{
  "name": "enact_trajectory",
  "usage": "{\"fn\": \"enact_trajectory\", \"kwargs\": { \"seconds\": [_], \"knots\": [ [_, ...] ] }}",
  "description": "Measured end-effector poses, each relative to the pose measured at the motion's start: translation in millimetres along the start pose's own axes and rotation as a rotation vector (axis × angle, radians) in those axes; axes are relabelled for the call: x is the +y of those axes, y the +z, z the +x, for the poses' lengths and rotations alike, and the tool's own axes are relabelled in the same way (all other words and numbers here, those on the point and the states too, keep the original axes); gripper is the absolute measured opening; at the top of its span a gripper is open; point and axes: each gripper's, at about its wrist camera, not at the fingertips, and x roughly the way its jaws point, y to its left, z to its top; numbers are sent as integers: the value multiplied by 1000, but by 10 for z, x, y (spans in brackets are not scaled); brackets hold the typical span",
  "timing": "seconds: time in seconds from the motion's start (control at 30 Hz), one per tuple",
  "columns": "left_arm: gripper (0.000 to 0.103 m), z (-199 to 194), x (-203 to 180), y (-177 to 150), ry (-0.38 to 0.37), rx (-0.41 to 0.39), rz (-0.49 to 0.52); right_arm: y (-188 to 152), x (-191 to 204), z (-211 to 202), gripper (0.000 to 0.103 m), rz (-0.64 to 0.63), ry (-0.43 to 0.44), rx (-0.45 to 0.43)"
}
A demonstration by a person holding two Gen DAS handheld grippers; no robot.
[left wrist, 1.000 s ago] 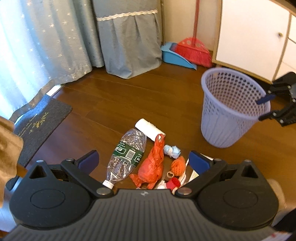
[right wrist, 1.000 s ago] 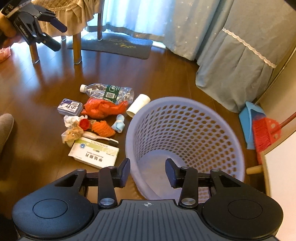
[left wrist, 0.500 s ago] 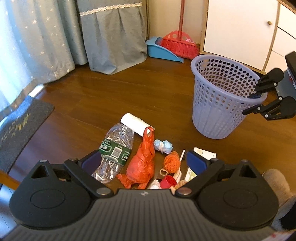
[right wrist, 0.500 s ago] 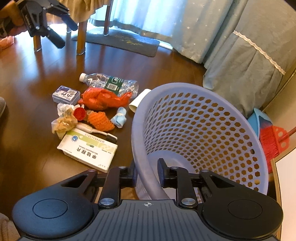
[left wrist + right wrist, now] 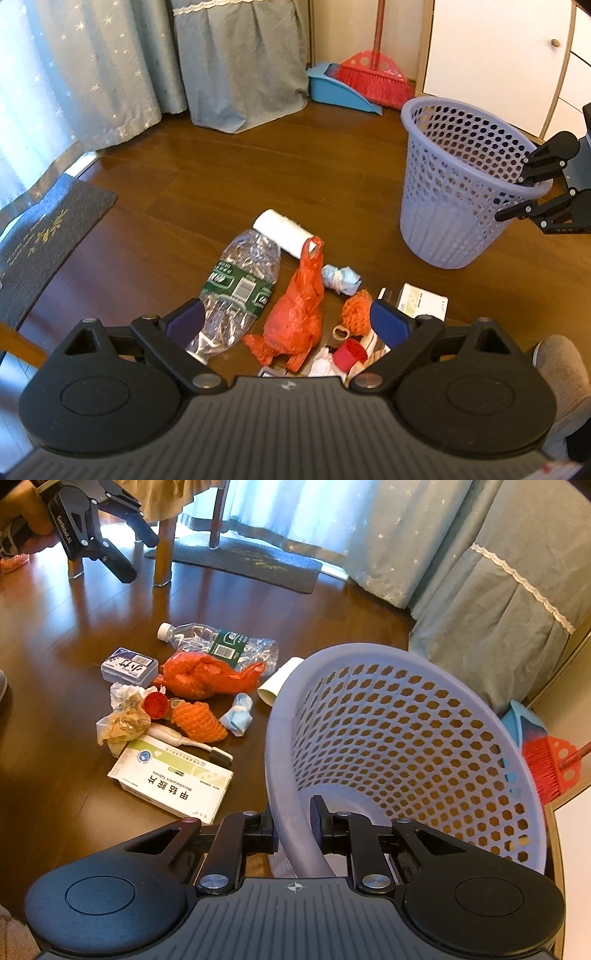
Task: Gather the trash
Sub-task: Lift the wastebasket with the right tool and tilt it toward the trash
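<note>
While the left gripper (image 5: pixel 286 319) hangs over the litter in the left wrist view, its jaws are seen spread wide and narrowing slightly, with nothing pressed between the blue pads (image 5: pixel 386 320). Directly ahead of and below that gap lies the bag (image 5: pixel 297 314), its long axis running away from the claw towards its knotted tip; the bottle (image 5: pixel 238 288) lies just to the left, nearly parallel, cap end nearest the left pad and partly hidden behind it. A net (image 5: pixel 356 310) and a cap (image 5: pixel 351 352) sit close to the right pad. The basket (image 5: pixel 458 184) stands well apart to the upper right, and the right gripper (image 5: pixel 532 195) is seen straddling its near rim. From the right wrist view, the right gripper (image 5: pixel 293 830) is shown with narrow jaws closing on the basket (image 5: pixel 406 716) rim, one pad outside, one inside, both seemingly against the plastic. The litter lies to the left of the basket: box (image 5: pixel 171 784) nearest, then the bag (image 5: pixel 207 677) and bottle (image 5: pixel 221 642) further off, long axes crosswise here. The left gripper (image 5: pixel 136 555) is glimpsed at the top left, open, above the pile. The left claw is judged nearer the trash; a short drop onto the bag is what the next move appears to call for.
</note>
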Motion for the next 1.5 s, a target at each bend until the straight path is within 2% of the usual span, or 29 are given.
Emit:
{"fn": "enact_trajectory", "kwargs": {
  "seconds": [0.27,0.43,0.5,0.67,0.8,0.93,1.07,1.23,1.5],
  "knots": [
    [94,1,25,-123,17,22,12,77,54,56,2,-8,-28,6],
    [94,60,27,-97,-5,14,-9,107,246,148,2,-121,-126,44],
    [94,85,6,-105,-12,17,-7,96,386,207,3,-218,-156,64],
    [94,119,5,-140,-19,31,-17,97,585,366,5,-432,-211,144],
    [94,128,37,-162,-14,33,-26,77,593,421,5,-490,-275,217],
    [94,147,66,-197,-14,39,-42,-41,683,503,5,-560,-307,331],
    [94,162,64,-235,-14,47,-40,-157,792,632,5,-599,-335,375],
    [94,171,70,-241,-11,37,-45,-242,922,827,4,-578,-366,368],
    [94,270,67,-258,-4,35,-40,-251,1182,1041,1,-532,-423,285]
  ]
}}
